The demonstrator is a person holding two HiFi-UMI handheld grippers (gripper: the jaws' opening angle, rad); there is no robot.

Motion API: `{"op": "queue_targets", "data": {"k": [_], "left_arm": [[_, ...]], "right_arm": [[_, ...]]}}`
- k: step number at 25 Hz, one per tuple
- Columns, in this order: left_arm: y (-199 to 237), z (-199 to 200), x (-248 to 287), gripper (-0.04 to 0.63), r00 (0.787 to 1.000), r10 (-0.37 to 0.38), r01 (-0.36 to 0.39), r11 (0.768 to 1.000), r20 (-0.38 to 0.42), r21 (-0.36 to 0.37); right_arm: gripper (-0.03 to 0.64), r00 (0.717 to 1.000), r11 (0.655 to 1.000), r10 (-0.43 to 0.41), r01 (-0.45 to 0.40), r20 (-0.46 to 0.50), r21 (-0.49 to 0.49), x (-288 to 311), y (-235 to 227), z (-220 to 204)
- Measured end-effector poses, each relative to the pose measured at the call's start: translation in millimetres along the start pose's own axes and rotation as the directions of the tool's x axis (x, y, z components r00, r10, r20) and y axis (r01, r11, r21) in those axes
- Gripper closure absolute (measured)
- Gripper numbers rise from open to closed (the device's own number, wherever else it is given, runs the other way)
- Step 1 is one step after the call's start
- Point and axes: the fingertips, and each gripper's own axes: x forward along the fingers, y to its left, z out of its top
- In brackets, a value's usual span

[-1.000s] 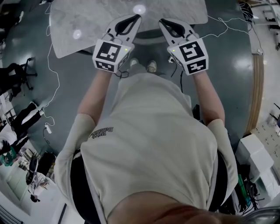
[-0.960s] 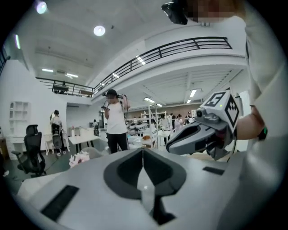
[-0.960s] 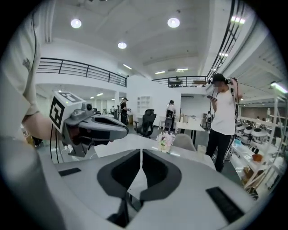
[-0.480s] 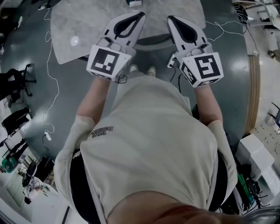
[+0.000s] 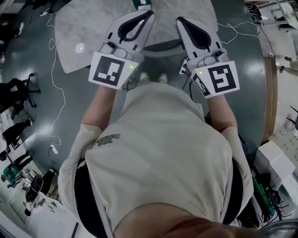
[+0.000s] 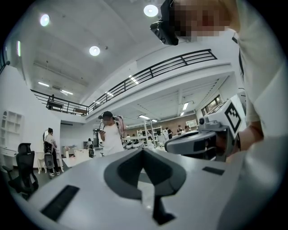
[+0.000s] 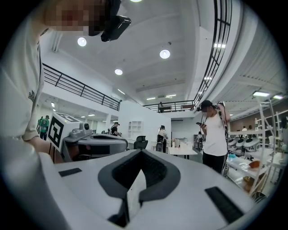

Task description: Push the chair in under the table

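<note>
The grey marble table [image 5: 93,28] lies at the top of the head view. A dark curved shape [image 5: 160,45] sits at its near edge between my feet and the top; I cannot tell whether it is the chair's back. My left gripper [image 5: 150,14] and right gripper [image 5: 179,21] are held side by side in front of my chest, pointing out over the table edge. Both are shut with nothing between the jaws. In the left gripper view the closed tips [image 6: 144,150] point level into the hall, and so do those in the right gripper view [image 7: 141,152].
White cables [image 5: 56,83] trail over the dark floor on the left and right. A black office chair [image 5: 23,81] stands at the left, white boxes [image 5: 274,162] at the right. A standing person [image 6: 110,134] [image 7: 215,134] and other people are across the hall.
Both grippers have risen toward the head camera and look larger, with their tips now higher over the table edge. Their jaws stay together.
</note>
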Motion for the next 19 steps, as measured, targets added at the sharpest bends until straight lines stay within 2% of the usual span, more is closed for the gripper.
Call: {"op": "queue_targets", "data": {"k": [9, 14, 19], "left_arm": [[10, -3, 3, 0.584, 1.000, -0.002, 0.002, 1.000, -0.010, -0.001], [11, -4, 10, 0.584, 1.000, -0.008, 0.008, 1.000, -0.009, 0.008], [18, -5, 13, 0.584, 1.000, -0.019, 0.019, 1.000, -0.014, 0.010]], "right_arm": [[0.607, 1.000, 1.000, -0.006, 0.006, 0.003, -0.006, 9, -4, 4], [0.607, 1.000, 0.998, 0.014, -0.015, 0.007, 0.068, 16, -9, 3], [0.607, 1.000, 0.998, 0.010, -0.010, -0.004, 0.064, 27, -12, 2]]}}
